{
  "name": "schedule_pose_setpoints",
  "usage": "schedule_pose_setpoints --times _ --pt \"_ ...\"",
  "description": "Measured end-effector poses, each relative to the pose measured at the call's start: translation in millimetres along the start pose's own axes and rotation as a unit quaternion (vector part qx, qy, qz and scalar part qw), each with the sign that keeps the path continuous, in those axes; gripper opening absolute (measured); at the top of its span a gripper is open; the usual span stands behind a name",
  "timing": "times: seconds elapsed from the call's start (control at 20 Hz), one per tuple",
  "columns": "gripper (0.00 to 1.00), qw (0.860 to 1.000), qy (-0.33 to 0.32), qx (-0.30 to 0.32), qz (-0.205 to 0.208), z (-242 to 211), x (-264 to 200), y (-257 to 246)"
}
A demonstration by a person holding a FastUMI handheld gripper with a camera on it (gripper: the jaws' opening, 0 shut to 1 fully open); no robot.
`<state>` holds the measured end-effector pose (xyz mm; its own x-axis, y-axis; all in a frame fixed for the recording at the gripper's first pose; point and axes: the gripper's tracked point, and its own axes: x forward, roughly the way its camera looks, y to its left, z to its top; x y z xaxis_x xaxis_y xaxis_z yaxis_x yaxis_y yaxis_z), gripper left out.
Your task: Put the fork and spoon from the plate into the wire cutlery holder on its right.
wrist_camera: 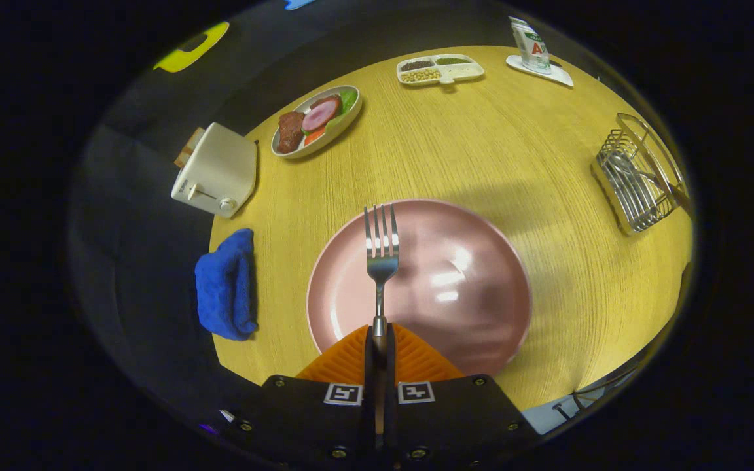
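Above the pink plate (468, 222), gripper (379, 337) pinches the fork (381, 252); wire cutlery holder (639, 173) at right seemingly holds the spoon already.

My hand-held gripper (379, 337) has a black body that widens toward me, with a flat top face. Two small square markers sit side by side on that face, each white with a black coded pattern, one on either side of the narrow central slot. Round screw heads dot the body along its edges and at its corners. Ahead of the body the two fingers (410, 360) taper to a point and carry ribbed, grooved faces.
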<state>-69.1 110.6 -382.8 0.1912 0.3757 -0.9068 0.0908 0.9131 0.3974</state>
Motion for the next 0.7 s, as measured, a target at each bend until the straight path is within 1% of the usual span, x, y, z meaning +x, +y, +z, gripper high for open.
schedule_pose_setpoints --times 0.15,0.3,0.7 --pt "0.06 0.999 -0.03 0.022 0.003 25 -22 -13" --pt "0.06 0.997 -0.061 0.045 -0.002 48 -46 -36" --pt "0.05 0.987 -0.115 0.112 -0.03 87 -104 -118"
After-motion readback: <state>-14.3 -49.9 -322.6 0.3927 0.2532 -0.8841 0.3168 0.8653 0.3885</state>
